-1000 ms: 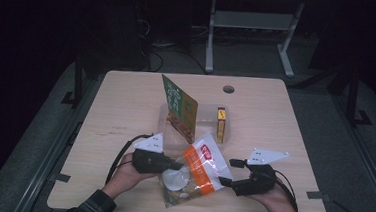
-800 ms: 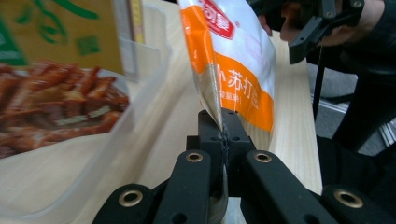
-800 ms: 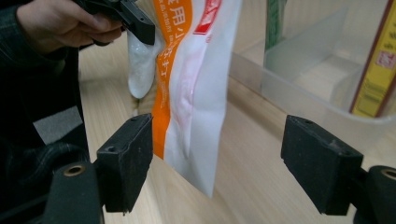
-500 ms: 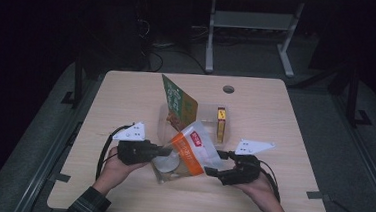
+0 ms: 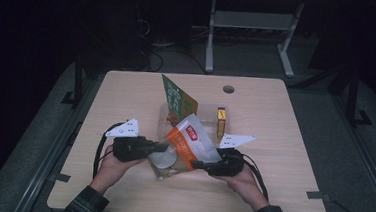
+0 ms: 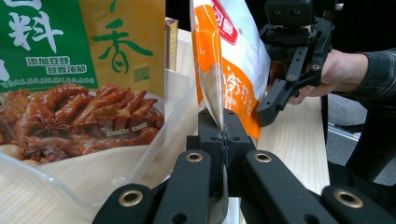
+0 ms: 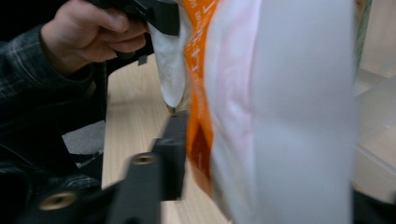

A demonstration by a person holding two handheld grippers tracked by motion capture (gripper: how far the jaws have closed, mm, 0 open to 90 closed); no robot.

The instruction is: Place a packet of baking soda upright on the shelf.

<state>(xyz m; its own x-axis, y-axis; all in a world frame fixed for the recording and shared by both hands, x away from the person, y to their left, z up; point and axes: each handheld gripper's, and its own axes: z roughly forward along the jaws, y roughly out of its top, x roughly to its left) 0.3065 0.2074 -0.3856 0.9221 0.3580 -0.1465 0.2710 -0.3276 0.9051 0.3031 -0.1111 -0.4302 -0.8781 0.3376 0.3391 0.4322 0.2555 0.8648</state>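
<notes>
Now the left hand-held gripper (image 6: 223,140) pinches the orange-and-white pouch (image 5: 189,145) while the right hand-held gripper (image 5: 197,164), closing, straddles it.

Printed on the green pouch (image 6: 84,56): large white "料", green "香" on the yellow part, smaller white line "添加豆豉 固香增味". On the orange bag (image 6: 229,60): white characters on a red tag, partly cut off, unreadable; orange "劳" lower down.
</notes>
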